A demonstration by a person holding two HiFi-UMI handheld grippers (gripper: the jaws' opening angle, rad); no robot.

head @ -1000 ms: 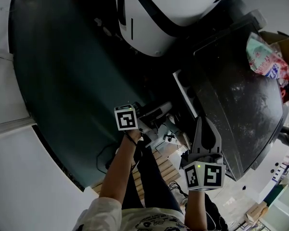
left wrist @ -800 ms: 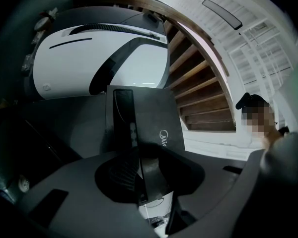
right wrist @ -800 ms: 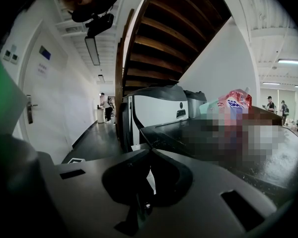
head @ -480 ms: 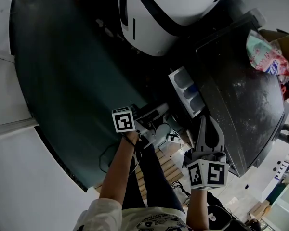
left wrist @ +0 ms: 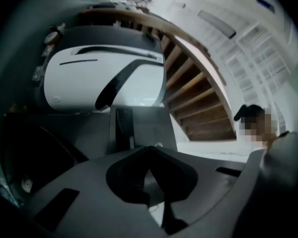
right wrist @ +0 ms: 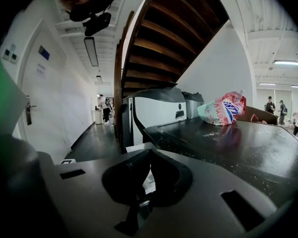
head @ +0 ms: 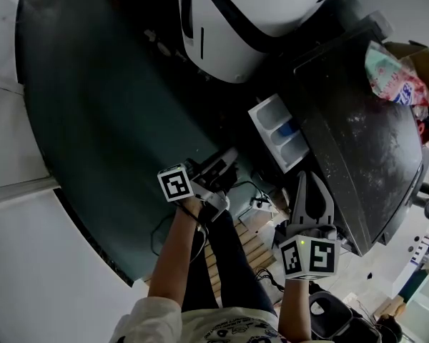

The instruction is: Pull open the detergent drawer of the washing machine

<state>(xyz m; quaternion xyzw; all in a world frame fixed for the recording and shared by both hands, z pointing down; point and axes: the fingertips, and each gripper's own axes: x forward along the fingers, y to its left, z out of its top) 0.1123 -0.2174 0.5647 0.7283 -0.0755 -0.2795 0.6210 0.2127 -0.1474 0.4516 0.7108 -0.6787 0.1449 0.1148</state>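
The white detergent drawer [head: 275, 131] stands pulled out from the front of the dark washing machine [head: 357, 148], its compartments showing. My left gripper [head: 231, 156] hangs to the lower left of the drawer, apart from it. Its jaws have just been closing, and in the left gripper view the left gripper [left wrist: 148, 151] has its tips together with nothing between them. My right gripper [head: 311, 179] hovers by the machine's front edge, below the drawer. Its fingers meet at a point, and in its own view the right gripper [right wrist: 148, 155] holds nothing. The machine's top [right wrist: 228, 143] stretches away to the right there.
A big white rounded appliance [head: 229, 20] stands behind the drawer. A crumpled detergent bag [head: 390, 84] lies on the machine's far end. Wooden slats [head: 250, 245] and cables lie on the floor by the person's legs. A staircase [right wrist: 169, 38] rises overhead.
The drawer has slid out of the machine. My left gripper has drawn back toward the lower left, off the drawer, and its jaws have closed. The right gripper has barely shifted.
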